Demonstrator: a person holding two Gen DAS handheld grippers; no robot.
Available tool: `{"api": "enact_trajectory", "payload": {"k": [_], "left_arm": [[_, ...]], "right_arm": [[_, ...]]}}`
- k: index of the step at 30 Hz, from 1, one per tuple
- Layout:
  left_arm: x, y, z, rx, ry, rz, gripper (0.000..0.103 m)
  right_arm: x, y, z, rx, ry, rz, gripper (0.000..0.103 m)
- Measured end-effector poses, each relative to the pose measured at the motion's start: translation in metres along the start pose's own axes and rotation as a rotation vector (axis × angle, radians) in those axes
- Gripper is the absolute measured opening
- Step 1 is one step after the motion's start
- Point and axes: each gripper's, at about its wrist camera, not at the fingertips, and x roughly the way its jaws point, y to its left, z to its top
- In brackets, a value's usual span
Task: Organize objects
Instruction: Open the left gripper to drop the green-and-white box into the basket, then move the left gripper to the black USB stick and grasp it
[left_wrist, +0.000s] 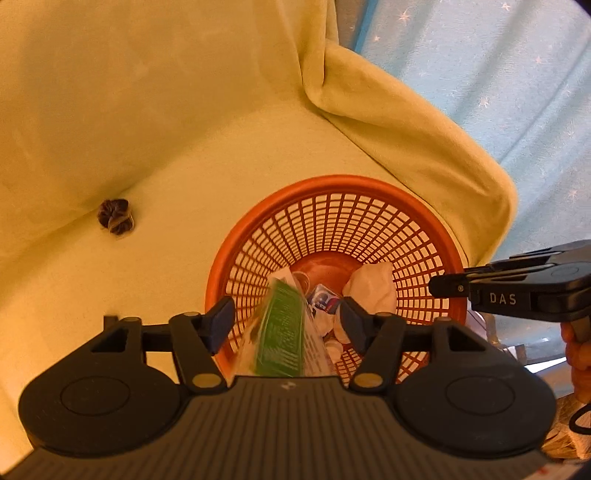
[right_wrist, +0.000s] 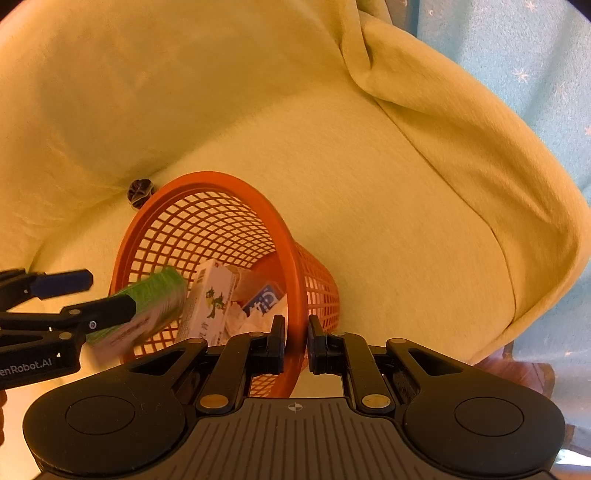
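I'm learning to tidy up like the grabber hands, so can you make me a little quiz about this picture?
1. True or false: the right gripper is pinching the rim of the orange mesh basket.
2. What is dropping between the open fingers of the left gripper? A) green and white box B) spoon C) ball
3. Fill in: the small dark scrunchie lies on the yellow ____, outside the basket.

Key: 1 true; 2 A; 3 sofa.
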Motion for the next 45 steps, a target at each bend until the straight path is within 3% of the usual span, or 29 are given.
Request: {"api": "enact_trajectory", "payload": {"k": [9, 22, 25, 31, 37, 45], "left_arm": [[-0.015, 0.035, -0.013, -0.037, -0.018, 0.060, 0.060], [-0.004, 0.149, -0.080, -0.159, 0.069, 0.288, 0.054], [0.010, 0.163, -0.089, -0.171, 0.086, 0.299, 0.049], [0.045, 0.181, -0.100, -0.146, 0.105, 0.285, 0.047], [0.078, 0.198, -0.098, -0.133, 0.114, 0.267, 0.040], [0.108, 0.212, -0.091, -0.106, 0.139, 0.243, 0.040]], "right_arm": [[0.001, -0.001, -0.001, 0.018, 0.000, -0.018, 0.008], [0.003, -0.019, -0.010, 0.065, 0.005, -0.040, 0.008], [0.004, -0.019, -0.010, 0.062, 0.000, -0.043, 0.008], [0.003, -0.016, -0.010, 0.067, -0.013, -0.051, 0.008], [0.001, -0.014, -0.011, 0.076, -0.020, -0.068, 0.008], [0.001, -0.013, -0.011, 0.097, -0.024, -0.087, 0.008]]}}
